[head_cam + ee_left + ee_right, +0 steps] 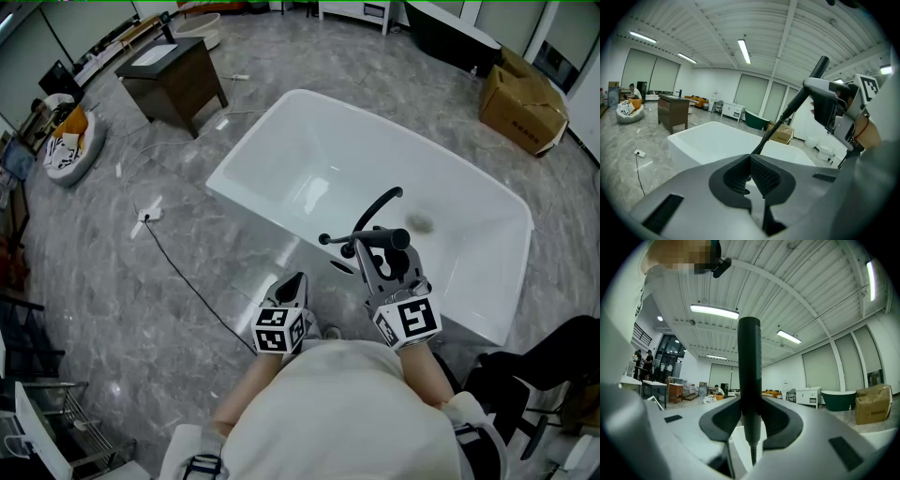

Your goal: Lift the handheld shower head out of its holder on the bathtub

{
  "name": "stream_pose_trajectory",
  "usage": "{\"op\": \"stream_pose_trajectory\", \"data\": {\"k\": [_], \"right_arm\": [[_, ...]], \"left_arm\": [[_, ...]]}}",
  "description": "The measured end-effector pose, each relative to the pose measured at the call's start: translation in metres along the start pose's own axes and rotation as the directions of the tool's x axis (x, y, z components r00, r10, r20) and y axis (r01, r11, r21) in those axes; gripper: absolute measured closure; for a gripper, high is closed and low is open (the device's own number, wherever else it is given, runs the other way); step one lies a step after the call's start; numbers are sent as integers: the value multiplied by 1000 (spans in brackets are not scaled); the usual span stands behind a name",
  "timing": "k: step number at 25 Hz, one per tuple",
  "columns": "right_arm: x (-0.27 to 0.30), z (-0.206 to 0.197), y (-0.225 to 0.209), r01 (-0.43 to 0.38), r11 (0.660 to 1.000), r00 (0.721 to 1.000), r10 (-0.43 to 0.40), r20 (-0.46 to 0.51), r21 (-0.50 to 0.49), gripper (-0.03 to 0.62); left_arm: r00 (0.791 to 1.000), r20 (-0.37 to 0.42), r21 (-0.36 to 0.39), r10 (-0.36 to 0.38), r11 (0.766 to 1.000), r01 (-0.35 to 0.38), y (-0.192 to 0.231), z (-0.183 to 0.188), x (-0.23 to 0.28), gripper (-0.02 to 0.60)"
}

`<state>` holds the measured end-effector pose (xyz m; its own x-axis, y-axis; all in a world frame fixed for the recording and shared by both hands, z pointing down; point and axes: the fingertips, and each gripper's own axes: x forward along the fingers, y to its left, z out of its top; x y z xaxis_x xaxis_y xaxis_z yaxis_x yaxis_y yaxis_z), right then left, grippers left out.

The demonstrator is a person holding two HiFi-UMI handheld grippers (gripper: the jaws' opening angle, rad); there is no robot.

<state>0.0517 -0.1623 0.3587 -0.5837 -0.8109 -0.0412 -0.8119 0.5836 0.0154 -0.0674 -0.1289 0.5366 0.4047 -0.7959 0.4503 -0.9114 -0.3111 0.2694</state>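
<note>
**Showroom tub: shower head in the right gripper, lift judged nearly done**

Grey stone floor (187, 281), with a white tub (309, 159) set askew on it. A black faucet (380, 202) sits on the near rim, where the person stands.

Right gripper (382, 251): jaws partly apart and clamped on the shower head (394, 237). Its own view shows the dark handle upright between the pads. Both pads press on its sides, and a thin line leaves the lower end. The grip sits low on the handle.

Left gripper (292, 289): jaws together with nothing in them. It is held near the rim, apart from the faucet.

Shower head position: in the left gripper view it is up in the air above the rim. The hose (787, 110) runs almost straight down from it towards the tub. The holder cannot be made out in any view. Judgement: the head is already clear of it.

Notes for doing the step well:
- Pull along the handle's own line until it is surely free, since a sideways pull could bind it in the cradle.
- The hose looks nearly straight, so slack is probably short. Go slowly and do not tug the fitting.
- A smooth round handle held by two pads may twist or slide, so squeeze firmly and hold the handle upright.
- Stay off the faucet spout.
- The left gripper is free to steady the hose if it snags.
</note>
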Motion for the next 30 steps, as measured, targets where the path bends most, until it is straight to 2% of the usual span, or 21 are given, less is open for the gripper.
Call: {"op": "stream_pose_trajectory", "data": {"k": [30], "right_arm": [[8,1,3,9,1000,1000,-9,-12,-10,453]], "left_arm": [[1000,-10,-31,10,999,-10,8,1,1,561]]}}
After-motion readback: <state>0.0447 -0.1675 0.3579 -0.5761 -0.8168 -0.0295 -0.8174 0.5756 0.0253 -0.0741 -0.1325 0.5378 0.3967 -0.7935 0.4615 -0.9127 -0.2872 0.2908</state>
